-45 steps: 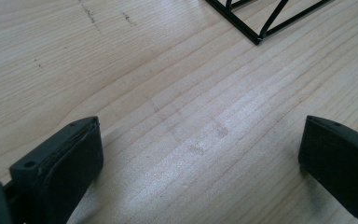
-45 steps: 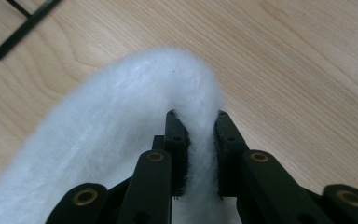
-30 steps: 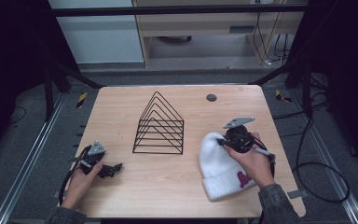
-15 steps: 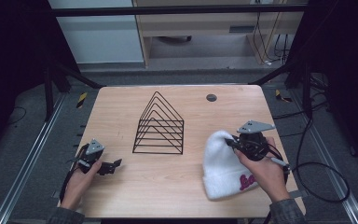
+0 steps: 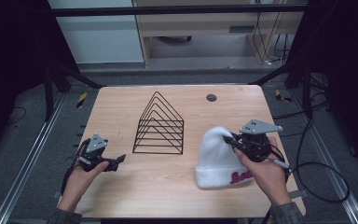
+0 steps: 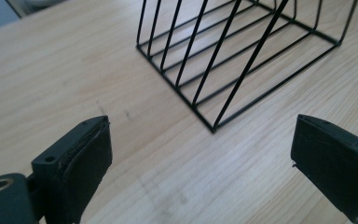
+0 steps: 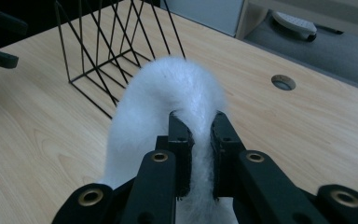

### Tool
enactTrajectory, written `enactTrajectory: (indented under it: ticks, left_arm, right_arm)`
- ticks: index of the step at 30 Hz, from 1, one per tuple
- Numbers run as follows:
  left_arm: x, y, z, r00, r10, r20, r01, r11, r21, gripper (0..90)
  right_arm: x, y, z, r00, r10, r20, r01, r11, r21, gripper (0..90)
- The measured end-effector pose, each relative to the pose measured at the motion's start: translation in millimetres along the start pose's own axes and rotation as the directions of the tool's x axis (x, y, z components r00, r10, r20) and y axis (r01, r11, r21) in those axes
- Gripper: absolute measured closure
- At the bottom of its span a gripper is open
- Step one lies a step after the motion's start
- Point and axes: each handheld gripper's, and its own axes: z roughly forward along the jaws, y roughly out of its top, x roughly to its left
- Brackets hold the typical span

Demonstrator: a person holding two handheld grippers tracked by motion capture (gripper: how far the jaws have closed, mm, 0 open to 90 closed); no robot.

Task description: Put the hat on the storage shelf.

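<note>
1. Fabric of a white beanie (image 5: 219,158) is being pinched between the jaws of the right hand-held gripper (image 5: 227,139); in the right gripper view the two black pads are pressing into a fluffy fold of the hat (image 7: 177,93) from both sides.
2. In the high view, the beanie is lying on the right half of the desk (image 5: 121,100), its cuff with pink lettering facing the near edge and its crown pointing toward the wire rack.
3. The person's right hand (image 5: 263,175) is gripping the body of that tool from behind, with a cable trailing off past the desk's right edge.
4. A black wire rack (image 5: 159,126), shaped like a row of triangular frames, is standing upright near the middle of the desk, just left of the beanie and apart from it.
5. The left hand-held gripper (image 5: 119,160) is hovering over the left part of the desk, its jaws spread wide with nothing between them; they have just been narrowing very slightly.
6. In the left gripper view, the two dark pads are standing far apart above bare wood, and the near corner of the rack (image 6: 214,128) is lying ahead of them, untouched.
7. The person's left hand (image 5: 79,179) is holding this tool near the desk's front left corner, well apart from the beanie.
8. A small round dark hole (image 5: 211,97) is showing in the desk top beyond the hat.
</note>
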Motion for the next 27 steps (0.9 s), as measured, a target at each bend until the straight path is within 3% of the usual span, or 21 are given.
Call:
enactTrajectory:
  ticks: [2,13,21,23,25,27]
  left_arm:
    - [-2.9,8.8,1.5,0.9993,0.036,-0.010,-0.036,0.9993,-0.008,4.5]
    - [-0.3,64.6,-16.8,0.9952,0.097,-0.011,-0.098,0.9918,-0.083,5.1]
    - [-0.2,97.5,-24.7,0.9915,0.125,0.035,-0.122,0.9890,-0.084,5.1]
    - [-2.5,104.0,-26.4,0.9888,0.146,0.031,-0.143,0.9864,-0.080,5.1]
    - [-4.4,111.3,-28.5,0.9820,0.189,0.007,-0.187,0.9792,-0.077,5.1]
    - [-7.6,116.8,-30.6,0.9838,0.177,0.029,-0.174,0.9806,-0.091,5.1]
  right_arm:
    - [1.7,4.8,-1.7,0.9999,-0.003,0.017,0.003,1.000,-0.004,81.6]
    - [6.1,34.3,-5.8,0.9996,-0.002,0.030,0.004,0.998,-0.066,82.0]
    - [7.0,64.4,-8.8,0.9992,0.012,0.039,-0.007,0.992,-0.126,82.0]
    - [7.3,72.4,-8.0,0.9991,0.012,0.039,-0.007,0.990,-0.139,82.0]
    - [7.8,78.2,-7.4,0.9991,0.016,0.038,-0.010,0.988,-0.152,81.9]
    - [8.4,84.3,-8.0,0.9991,0.024,0.035,-0.018,0.984,-0.176,82.0]
